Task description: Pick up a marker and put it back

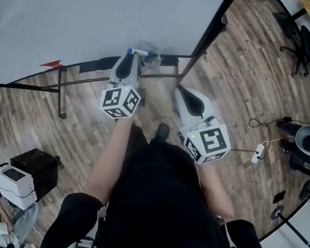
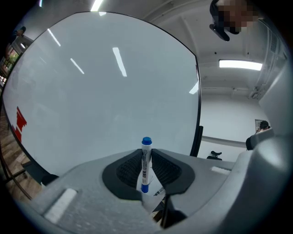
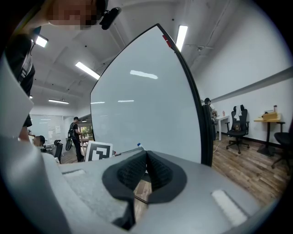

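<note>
1. One white marker with blue cap (image 2: 146, 161) is clamped upright in the left gripper (image 2: 146, 154), facing the whiteboard (image 2: 100, 91).
2. Lower it level onto the black ledge (image 1: 97, 64) at twelve o'clock, then release.
3. Right gripper (image 3: 146, 160), at three o'clock, is closed and empty.

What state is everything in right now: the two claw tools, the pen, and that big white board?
left gripper: shut on the marker.
marker: pinched in that gripper, blue end poking out past the jaws, looks capped.
right gripper: shut, nothing between its jaws.
whiteboard: standing, blank but for red marks at one edge.
</note>
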### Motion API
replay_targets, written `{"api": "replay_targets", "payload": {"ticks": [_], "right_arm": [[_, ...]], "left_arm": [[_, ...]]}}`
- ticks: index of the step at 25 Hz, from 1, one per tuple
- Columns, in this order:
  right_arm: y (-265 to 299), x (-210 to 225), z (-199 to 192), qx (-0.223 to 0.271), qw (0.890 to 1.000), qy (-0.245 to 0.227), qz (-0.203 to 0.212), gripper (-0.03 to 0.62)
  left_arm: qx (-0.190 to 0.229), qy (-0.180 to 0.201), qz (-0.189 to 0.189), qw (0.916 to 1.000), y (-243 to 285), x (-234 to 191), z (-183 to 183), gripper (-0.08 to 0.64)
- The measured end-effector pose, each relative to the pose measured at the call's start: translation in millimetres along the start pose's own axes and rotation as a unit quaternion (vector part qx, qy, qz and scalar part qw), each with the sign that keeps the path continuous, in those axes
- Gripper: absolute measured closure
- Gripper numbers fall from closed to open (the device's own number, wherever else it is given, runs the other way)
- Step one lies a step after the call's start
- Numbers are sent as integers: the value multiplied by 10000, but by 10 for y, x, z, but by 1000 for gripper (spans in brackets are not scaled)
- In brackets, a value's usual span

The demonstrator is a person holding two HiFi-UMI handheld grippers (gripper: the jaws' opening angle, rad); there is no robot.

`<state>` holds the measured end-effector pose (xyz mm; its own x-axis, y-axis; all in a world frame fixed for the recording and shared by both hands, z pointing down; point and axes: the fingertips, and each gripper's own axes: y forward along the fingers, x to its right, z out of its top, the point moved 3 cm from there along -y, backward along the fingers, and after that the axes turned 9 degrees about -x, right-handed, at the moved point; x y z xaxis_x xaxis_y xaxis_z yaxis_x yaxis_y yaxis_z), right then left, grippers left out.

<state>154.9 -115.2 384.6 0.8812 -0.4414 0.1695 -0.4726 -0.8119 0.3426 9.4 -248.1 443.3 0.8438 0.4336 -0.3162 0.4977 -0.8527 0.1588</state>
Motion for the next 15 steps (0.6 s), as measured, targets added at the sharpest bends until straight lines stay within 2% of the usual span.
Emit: {"api": "replay_targets", "payload": {"ticks": [15], "right_arm": [[-26, 21, -37, -33, 10000, 15, 42, 591]], "left_arm": [[-471, 199, 64, 9987, -5, 30, -371, 483]]}}
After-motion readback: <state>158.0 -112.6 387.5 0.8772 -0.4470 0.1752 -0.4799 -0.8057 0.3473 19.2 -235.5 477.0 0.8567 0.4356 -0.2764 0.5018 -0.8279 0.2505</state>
